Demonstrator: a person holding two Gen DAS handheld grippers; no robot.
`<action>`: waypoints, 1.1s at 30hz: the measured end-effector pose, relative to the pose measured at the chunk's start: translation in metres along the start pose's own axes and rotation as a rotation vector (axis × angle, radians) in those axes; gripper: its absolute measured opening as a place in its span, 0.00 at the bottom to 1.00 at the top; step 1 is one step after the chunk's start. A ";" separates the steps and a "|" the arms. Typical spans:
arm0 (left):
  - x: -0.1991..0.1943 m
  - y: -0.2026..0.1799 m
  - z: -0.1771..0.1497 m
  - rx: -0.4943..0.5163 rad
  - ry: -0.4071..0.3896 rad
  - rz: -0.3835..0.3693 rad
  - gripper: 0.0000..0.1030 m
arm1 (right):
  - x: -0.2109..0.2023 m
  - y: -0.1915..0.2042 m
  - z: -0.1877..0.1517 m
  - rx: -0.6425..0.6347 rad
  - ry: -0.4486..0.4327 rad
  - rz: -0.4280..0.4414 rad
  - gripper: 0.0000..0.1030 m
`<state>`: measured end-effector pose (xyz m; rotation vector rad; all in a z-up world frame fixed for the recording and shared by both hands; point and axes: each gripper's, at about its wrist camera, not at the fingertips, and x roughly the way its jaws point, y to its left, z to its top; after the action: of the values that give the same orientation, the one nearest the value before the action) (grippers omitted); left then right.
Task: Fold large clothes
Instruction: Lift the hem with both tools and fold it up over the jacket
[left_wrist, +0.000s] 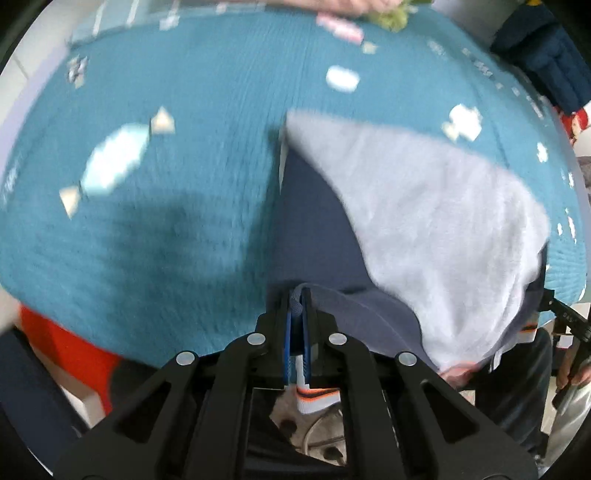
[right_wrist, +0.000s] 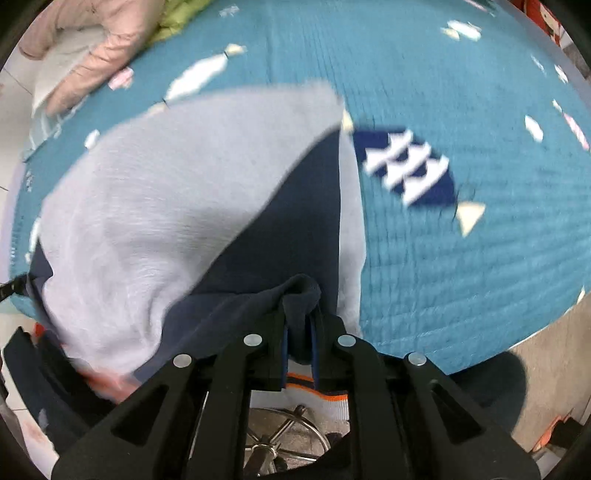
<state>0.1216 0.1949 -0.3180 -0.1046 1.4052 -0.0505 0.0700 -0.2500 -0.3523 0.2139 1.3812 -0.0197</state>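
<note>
A large garment, pale grey (left_wrist: 436, 206) with navy panels (left_wrist: 314, 221), hangs between both grippers over a teal bedspread (left_wrist: 184, 147). My left gripper (left_wrist: 297, 295) is shut on a bunched fold of its edge; a white cuff with orange and navy stripes (left_wrist: 314, 397) dangles below the fingers. In the right wrist view the same garment (right_wrist: 177, 192) spreads to the left, its navy part (right_wrist: 295, 229) in the middle. My right gripper (right_wrist: 301, 295) is shut on a pinched navy fold, with a striped hem (right_wrist: 314, 395) under it. Both views are blurred.
The teal bedspread (right_wrist: 461, 277) carries white candy prints and a navy patch with white marks (right_wrist: 406, 166). A pink padded garment (right_wrist: 107, 48) and something green lie at the far edge. A chair's metal base (right_wrist: 277, 443) is below on the floor. A person's hand (left_wrist: 576, 373) at right.
</note>
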 end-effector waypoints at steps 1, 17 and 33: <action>0.003 -0.001 -0.003 0.005 -0.005 0.009 0.04 | -0.001 0.001 0.001 -0.003 -0.004 -0.002 0.09; -0.026 -0.010 -0.025 0.093 -0.011 0.025 0.11 | -0.042 -0.010 -0.018 -0.060 0.122 0.017 0.12; 0.003 -0.038 -0.009 -0.038 0.046 -0.050 0.11 | 0.018 0.043 0.020 -0.085 0.187 0.021 0.10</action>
<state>0.1144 0.1566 -0.3184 -0.1711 1.4501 -0.0676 0.0988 -0.2093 -0.3601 0.1624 1.5624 0.0779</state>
